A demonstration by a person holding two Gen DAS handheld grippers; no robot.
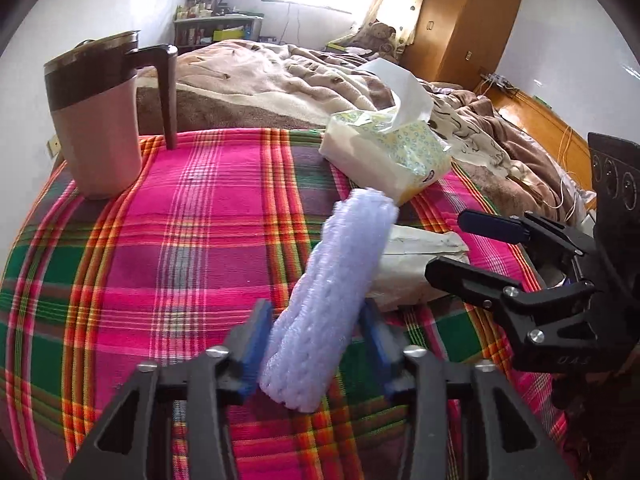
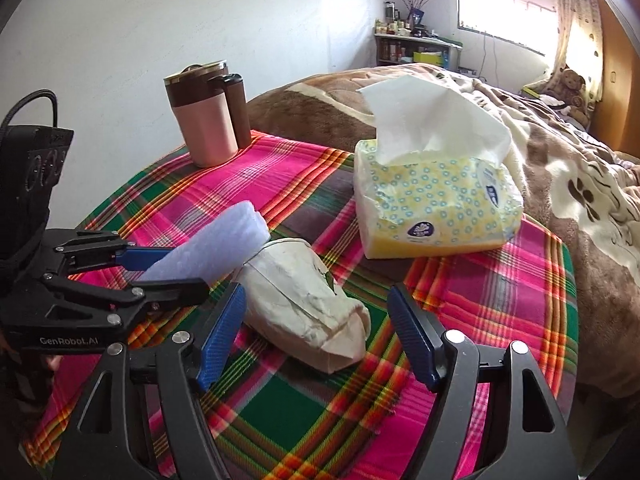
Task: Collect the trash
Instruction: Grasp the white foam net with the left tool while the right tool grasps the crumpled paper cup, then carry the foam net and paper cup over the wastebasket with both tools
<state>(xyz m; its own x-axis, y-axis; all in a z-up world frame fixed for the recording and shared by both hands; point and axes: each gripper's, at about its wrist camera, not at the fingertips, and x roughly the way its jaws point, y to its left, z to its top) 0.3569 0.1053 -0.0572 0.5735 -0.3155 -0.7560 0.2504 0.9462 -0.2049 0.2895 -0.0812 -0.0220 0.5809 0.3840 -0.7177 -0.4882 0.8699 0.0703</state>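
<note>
My left gripper (image 1: 316, 332) is shut on a pale lilac foam wrap (image 1: 332, 292), a rolled tube held just above the plaid tablecloth (image 1: 192, 232); the wrap also shows in the right wrist view (image 2: 216, 244), with the left gripper (image 2: 172, 276) around it. A crumpled off-white paper bag (image 2: 308, 304) lies on the cloth, just right of the wrap. My right gripper (image 2: 316, 336) is open, its blue pads on either side of the bag's near end. In the left wrist view the right gripper (image 1: 456, 244) sits over the bag (image 1: 416, 256).
A pink and brown lidded mug (image 2: 208, 124) stands at the far left of the table (image 1: 96, 128). A yellow tissue pack (image 2: 436, 204) with a sheet sticking up sits at the far right. A bed with brown blankets (image 2: 520, 128) lies behind the table.
</note>
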